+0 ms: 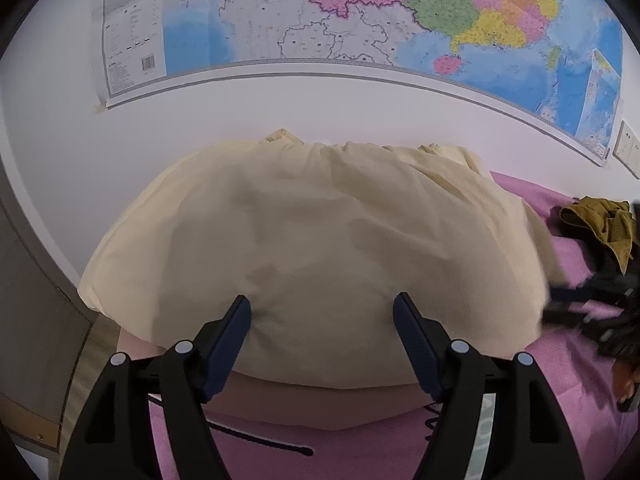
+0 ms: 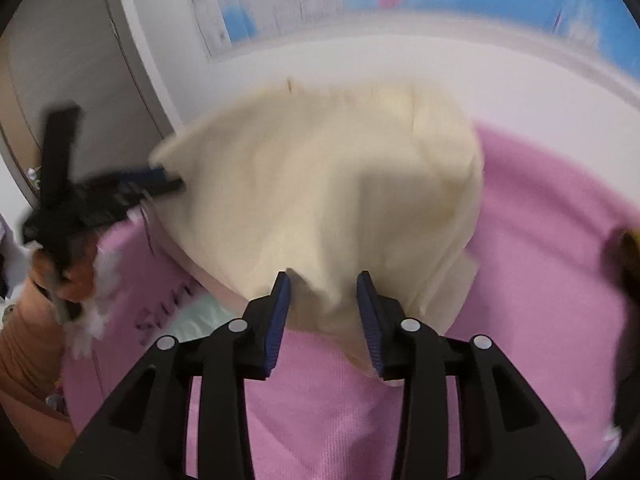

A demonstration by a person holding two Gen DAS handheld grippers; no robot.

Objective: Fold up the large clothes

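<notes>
A cream garment (image 1: 320, 248) lay heaped on a pink bedspread (image 2: 540, 280) below a wall map (image 1: 360, 20). The left gripper (image 1: 322, 312) stood spread wide over it, the right gripper (image 2: 324, 284) parted, neither pinching cloth. An olive garment (image 1: 600, 228) lay beside it.

My left gripper (image 1: 322, 320) hangs open over the near edge of the cream garment (image 1: 320, 240) spread across the pink bed (image 1: 568, 360); an olive cloth (image 1: 600, 224) lies far right.
</notes>
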